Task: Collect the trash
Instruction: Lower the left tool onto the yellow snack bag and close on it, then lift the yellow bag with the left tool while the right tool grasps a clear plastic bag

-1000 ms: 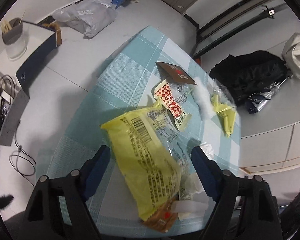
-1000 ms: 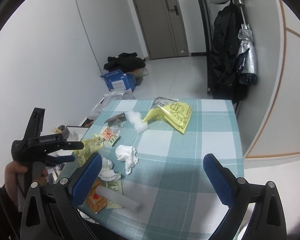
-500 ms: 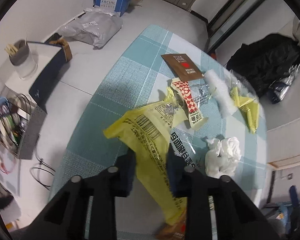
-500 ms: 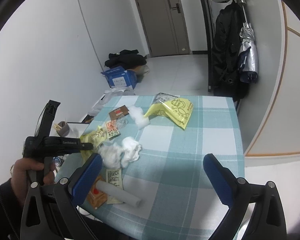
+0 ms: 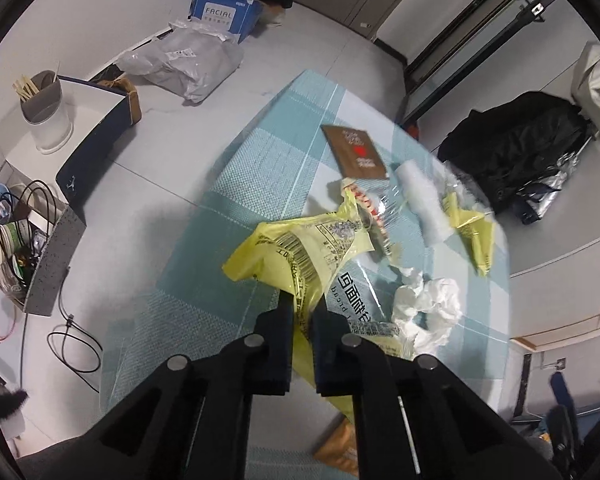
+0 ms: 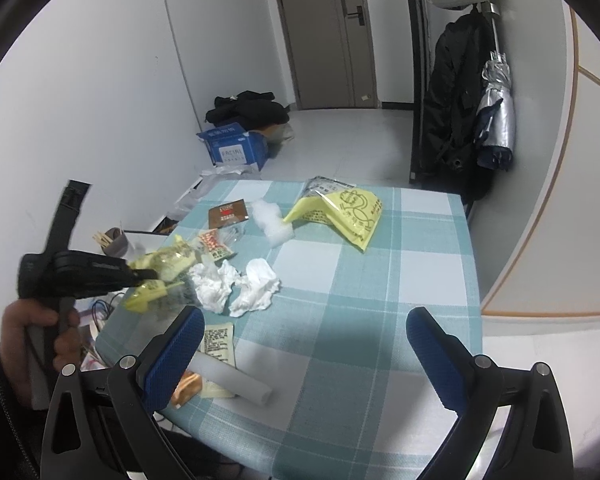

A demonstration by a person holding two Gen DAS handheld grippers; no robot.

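Your left claw (image 5: 300,312) is clenched on the yellow wrapper (image 5: 300,252), whose crumpled end is pinched between the two black fingers and lifted off the worktop (image 5: 260,168) near its left edge; in the right wrist view your hand (image 6: 32,336) holds that claw's grip at the far left. Just right of the wrapper sit two wads of white tissue (image 6: 236,284), touching each other, and behind them lies a small red-and-white packet (image 6: 214,244). Further back a brown sachet (image 6: 228,214) lies flat, with a lump of white cotton (image 6: 272,222) beside it and a second yellow bag (image 6: 344,216) tented up to its right. At the near edge a white tube (image 6: 236,380) lies across a printed slip and an orange wrapper (image 6: 186,386). Your right claw (image 6: 304,356) is released, its blue pads wide apart above the checked cloth with nothing between them.
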